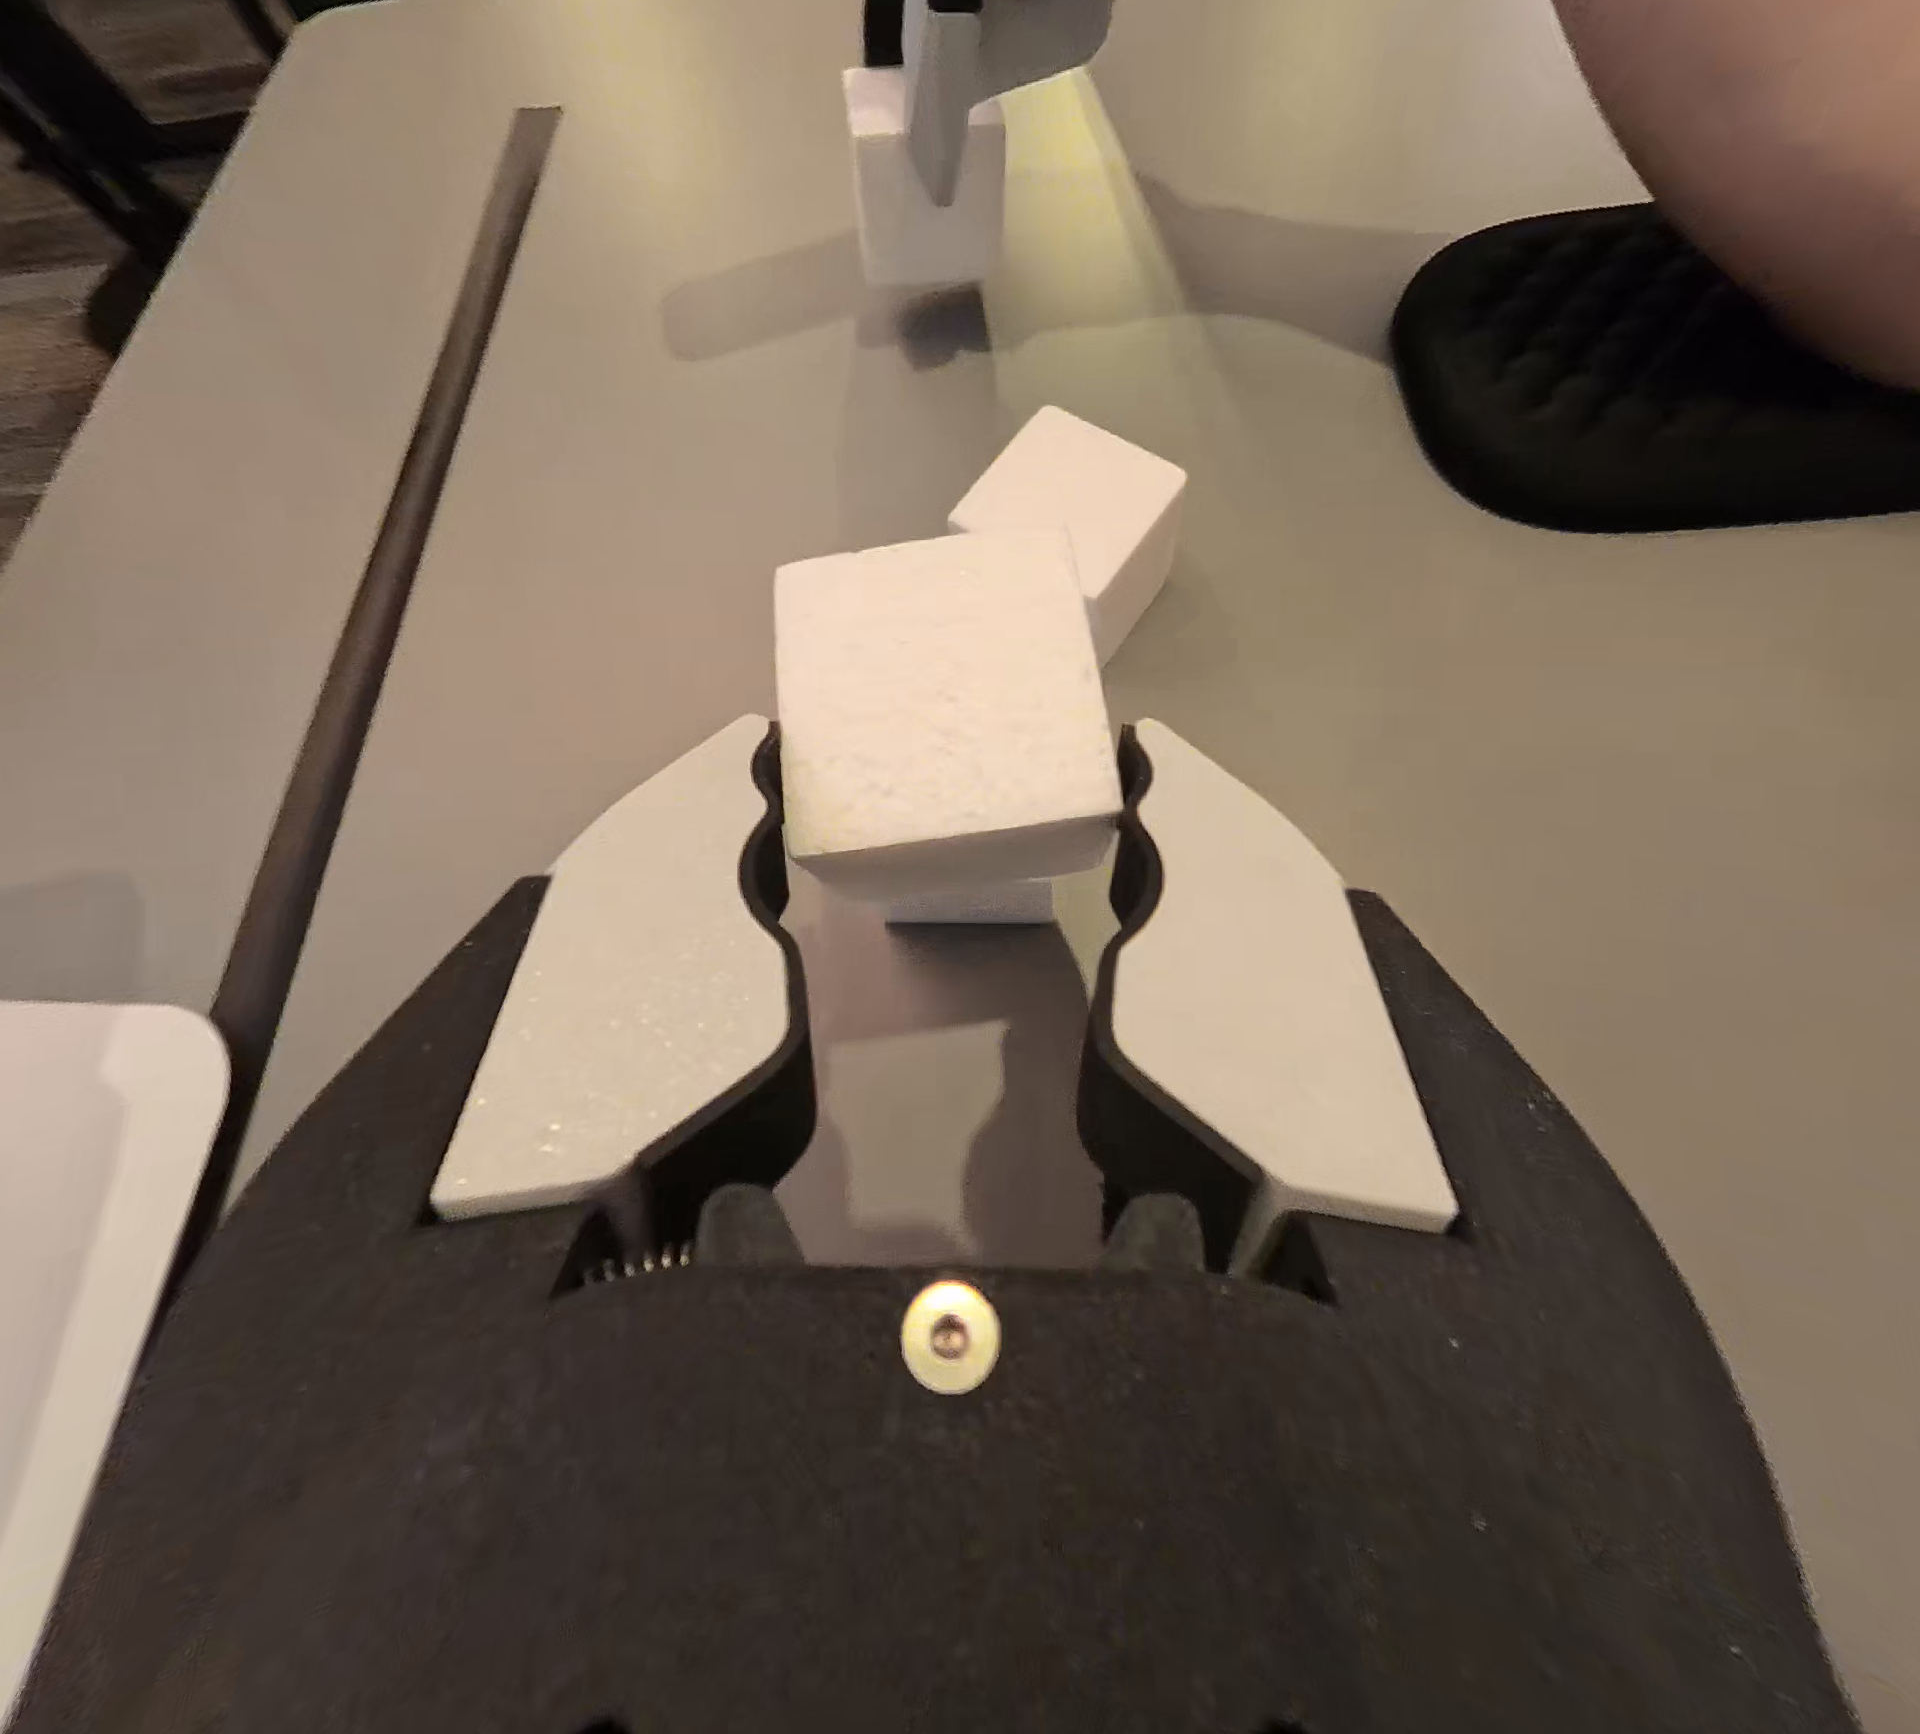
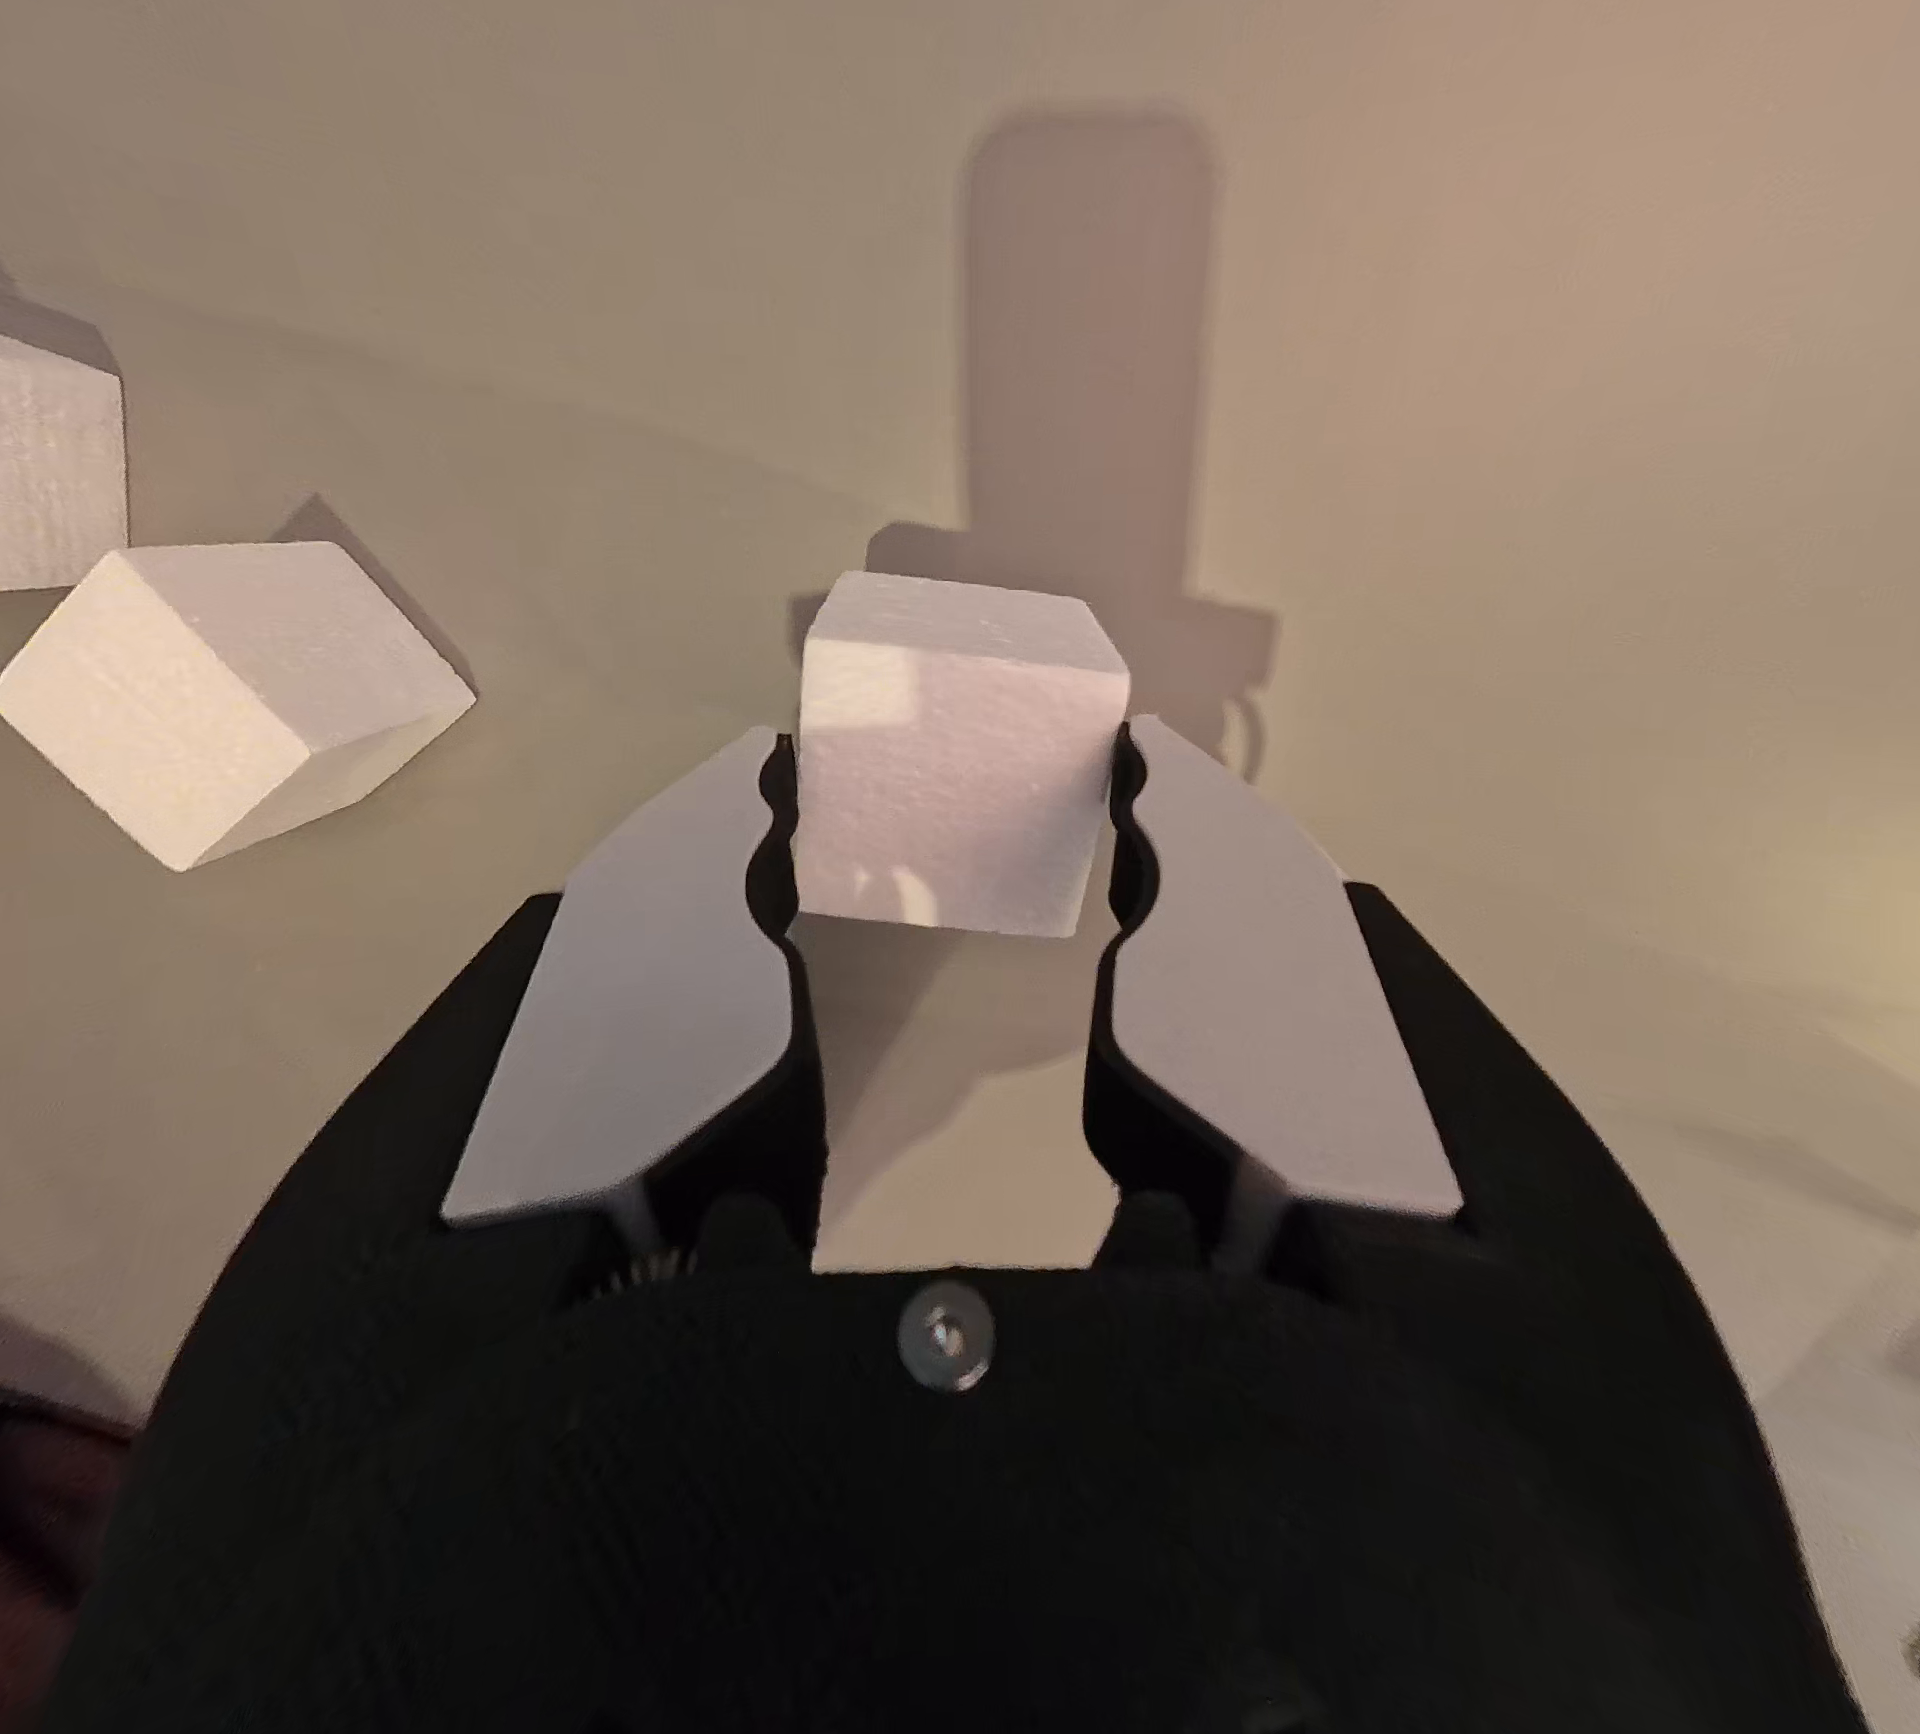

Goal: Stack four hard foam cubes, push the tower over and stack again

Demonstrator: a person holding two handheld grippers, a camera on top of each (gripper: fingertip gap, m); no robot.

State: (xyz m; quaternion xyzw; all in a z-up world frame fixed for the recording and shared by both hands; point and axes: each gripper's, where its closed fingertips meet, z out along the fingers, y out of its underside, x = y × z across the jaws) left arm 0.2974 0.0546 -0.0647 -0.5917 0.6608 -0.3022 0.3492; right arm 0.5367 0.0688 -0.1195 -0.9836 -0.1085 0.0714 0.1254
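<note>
While each gripper, left [image 1: 943,780] and right [image 2: 954,791], clamps a white hard-foam cube [image 1: 935,708] [image 2: 951,749], the left's skewed cube risks toppling the cube beneath [image 1: 971,903].

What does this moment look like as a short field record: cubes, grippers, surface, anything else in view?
cubes seen: four white foam cubes
left gripper: shut on a tilted cube, over a lower cube
right gripper: shut on a cube, raised off the table
loose cube: lies on the table, behind the left gripper's pair
tower: none finished
surface: grey table
other: black pad at the right edge, with a person's arm above it
</note>
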